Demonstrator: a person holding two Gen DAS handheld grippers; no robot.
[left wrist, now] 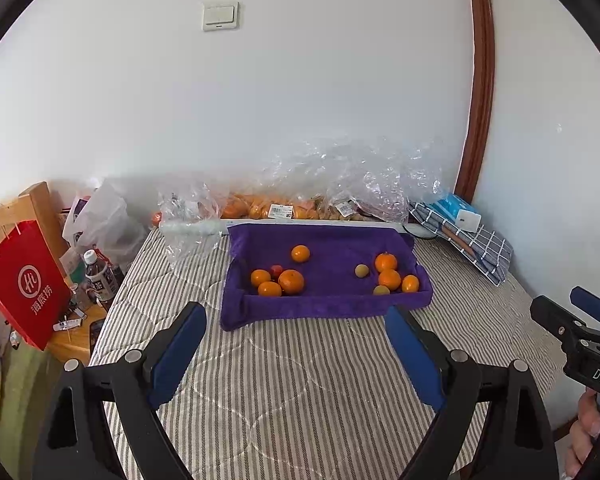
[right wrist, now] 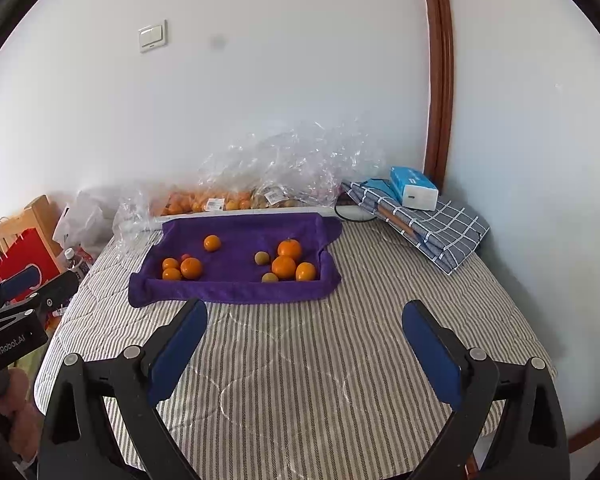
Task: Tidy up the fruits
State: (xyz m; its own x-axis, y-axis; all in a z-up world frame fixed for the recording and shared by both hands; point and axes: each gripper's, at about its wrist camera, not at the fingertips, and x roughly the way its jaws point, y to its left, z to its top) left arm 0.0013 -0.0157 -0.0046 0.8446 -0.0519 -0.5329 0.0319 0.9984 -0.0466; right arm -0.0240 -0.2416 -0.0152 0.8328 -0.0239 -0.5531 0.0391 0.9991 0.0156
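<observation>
Lying open: bed's (right wrist: 300,380) near half. Crowding far edge: plastic bags (right wrist: 292,160); far-right corner: folded cloth (right wrist: 440,232), box (right wrist: 414,188).

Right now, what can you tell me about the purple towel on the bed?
The purple towel looks like soft plush cloth, spread over what seems a shallow tray, so its edges stand as low walls and its front hem drapes onto the striped quilt. It lies at the bed's far side, before the plastic bags. Oranges cluster at its left and right, with one small red and two yellowish-green fruits among them. Neither gripper touches it.
</observation>
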